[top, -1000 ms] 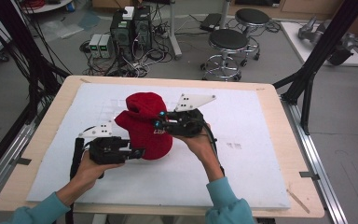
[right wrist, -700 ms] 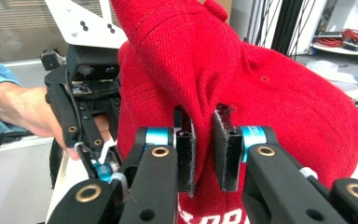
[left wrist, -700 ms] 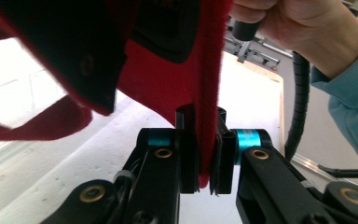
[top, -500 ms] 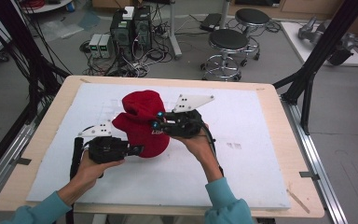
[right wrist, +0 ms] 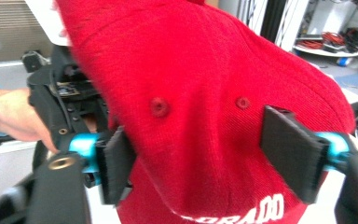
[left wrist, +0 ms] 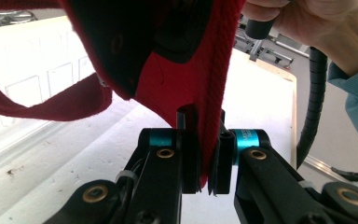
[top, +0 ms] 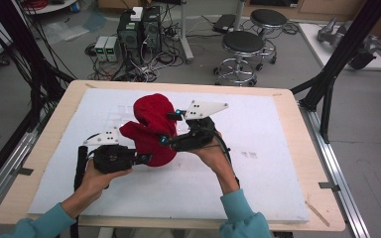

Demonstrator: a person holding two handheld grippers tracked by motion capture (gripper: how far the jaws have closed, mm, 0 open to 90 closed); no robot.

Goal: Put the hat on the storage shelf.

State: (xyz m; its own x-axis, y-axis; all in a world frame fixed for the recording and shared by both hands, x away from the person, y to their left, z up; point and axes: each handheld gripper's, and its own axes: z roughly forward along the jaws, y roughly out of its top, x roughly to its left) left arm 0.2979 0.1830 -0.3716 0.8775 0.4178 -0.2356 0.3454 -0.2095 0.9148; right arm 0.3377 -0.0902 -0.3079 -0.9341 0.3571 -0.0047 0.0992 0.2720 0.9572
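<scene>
1. The wooden table (top: 297, 148) carries a white mat (top: 258, 173) over most of its top.
2. A red cap (top: 151, 126) is held up above the mat, a little left of the middle, between the two grippers. White lettering runs along its lower edge in the right gripper view.
3. The right gripper (top: 171, 140) comes at the cap from the right. Its jaws have just been opening and now stand wide, with the cap's crown between them; in the right gripper view I can't tell whether the pads (right wrist: 291, 154) press on the cloth.
4. The left gripper (top: 146, 158) sits at the cap's near left edge. Its jaws are pinched narrow on the cap's rim, with the cloth clamped between the pads (left wrist: 191, 158).
</scene>
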